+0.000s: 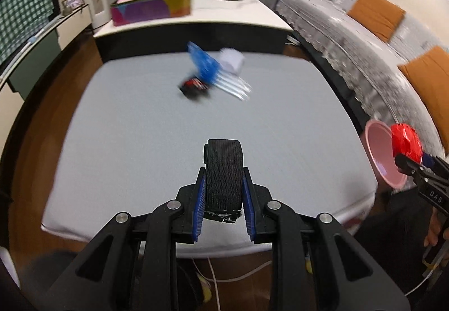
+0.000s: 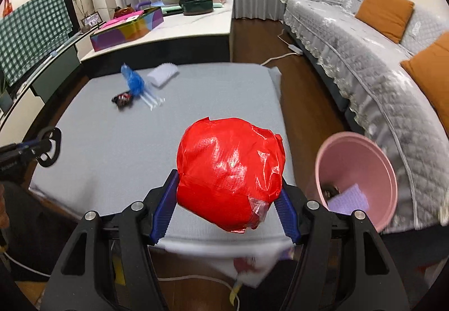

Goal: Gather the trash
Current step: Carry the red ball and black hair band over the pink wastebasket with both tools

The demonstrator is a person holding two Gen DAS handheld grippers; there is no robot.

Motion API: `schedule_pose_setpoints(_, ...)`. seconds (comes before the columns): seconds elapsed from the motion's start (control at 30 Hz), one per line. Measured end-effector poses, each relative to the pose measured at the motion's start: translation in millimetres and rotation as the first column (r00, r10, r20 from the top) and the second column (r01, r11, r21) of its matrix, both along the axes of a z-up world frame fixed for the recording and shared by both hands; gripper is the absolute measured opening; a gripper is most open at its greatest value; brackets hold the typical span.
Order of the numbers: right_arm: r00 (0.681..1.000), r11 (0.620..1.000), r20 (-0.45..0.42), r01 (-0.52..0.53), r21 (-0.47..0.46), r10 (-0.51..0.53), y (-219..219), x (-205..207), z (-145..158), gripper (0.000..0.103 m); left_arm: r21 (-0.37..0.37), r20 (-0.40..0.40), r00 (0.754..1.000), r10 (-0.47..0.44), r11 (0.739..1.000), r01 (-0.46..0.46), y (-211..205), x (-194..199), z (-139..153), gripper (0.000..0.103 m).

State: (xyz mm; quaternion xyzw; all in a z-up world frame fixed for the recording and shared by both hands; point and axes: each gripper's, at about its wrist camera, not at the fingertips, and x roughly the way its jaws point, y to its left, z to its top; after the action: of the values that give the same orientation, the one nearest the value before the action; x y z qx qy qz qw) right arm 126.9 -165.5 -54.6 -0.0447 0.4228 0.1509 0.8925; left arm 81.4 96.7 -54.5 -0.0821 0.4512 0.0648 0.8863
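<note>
Right wrist view: my right gripper (image 2: 228, 198) clamps red wad (image 2: 228, 173), pink bin (image 2: 362, 159) just right, below table edge. Left gripper (image 1: 223, 193) pinches black strap (image 1: 223, 170). Carry step; next needs release over bin.

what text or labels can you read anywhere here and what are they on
"DAS": white letters on the black body of the right claw, seen from the left wrist.
Black snack wrapper with red and white print: too blurred to read.
Framed picture on the side shelf: too small to read.
Nothing else legible.
</note>
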Motion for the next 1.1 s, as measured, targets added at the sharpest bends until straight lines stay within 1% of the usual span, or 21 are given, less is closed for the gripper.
schedule_pose_setpoints(0.1, 1.0, 1.0, 0.001, 0.018, 0.014, -0.018, -12.3, -22.7, -4.1, 0.064, -0.019, -0.002, 0.999, -0.036, 0.999, 0.036, -26.1, -19.3, -8.9, 0.024)
schedule_pose_setpoints(0.23, 1.0, 1.0, 0.007, 0.025, 0.016, -0.025, -20.0, -44.8, -6.9, 0.064, 0.002, 0.005, 0.997, -0.08, 0.997, 0.08, -49.3, -34.2, -11.6, 0.024)
schedule_pose_setpoints(0.33, 1.0, 1.0, 0.015, 0.022, 0.008, -0.022, -22.1, -54.7, -7.1, 0.064, 0.013, 0.015, 0.994, -0.106, 0.994, 0.106, -58.3, -39.5, -9.8, 0.024)
schedule_pose_setpoints(0.6, 1.0, 1.0, 0.013, 0.012, 0.014, -0.013, -21.5, -62.1, -7.9, 0.064, 0.02, 0.029, 0.993, -0.117, 0.993, 0.116, -65.7, -42.6, -5.9, 0.024)
schedule_pose_setpoints(0.83, 1.0, 1.0, 0.007, 0.021, 0.022, -0.021, -24.9, -51.4, -9.0, 0.064, 0.033, 0.025, 0.993, -0.115, 0.993, 0.114, -68.5, -40.6, -5.4, 0.024)
schedule_pose_setpoints(1.0, 0.995, 0.998, 0.072, 0.067, 0.017, -0.068, -41.4, -30.2, 8.5, 0.064, 0.04, 0.006, 0.99, -0.142, 0.989, 0.142, -78.3, -26.4, -3.2, 0.024)
schedule_pose_setpoints(1.1, 0.985, 0.991, 0.11, 0.127, 0.027, -0.13, -62.9, -9.0, 24.4, 0.064, 0.029, 0.022, 0.981, -0.195, 0.981, 0.194, -92.8, 0.2, 13.5, 0.024)
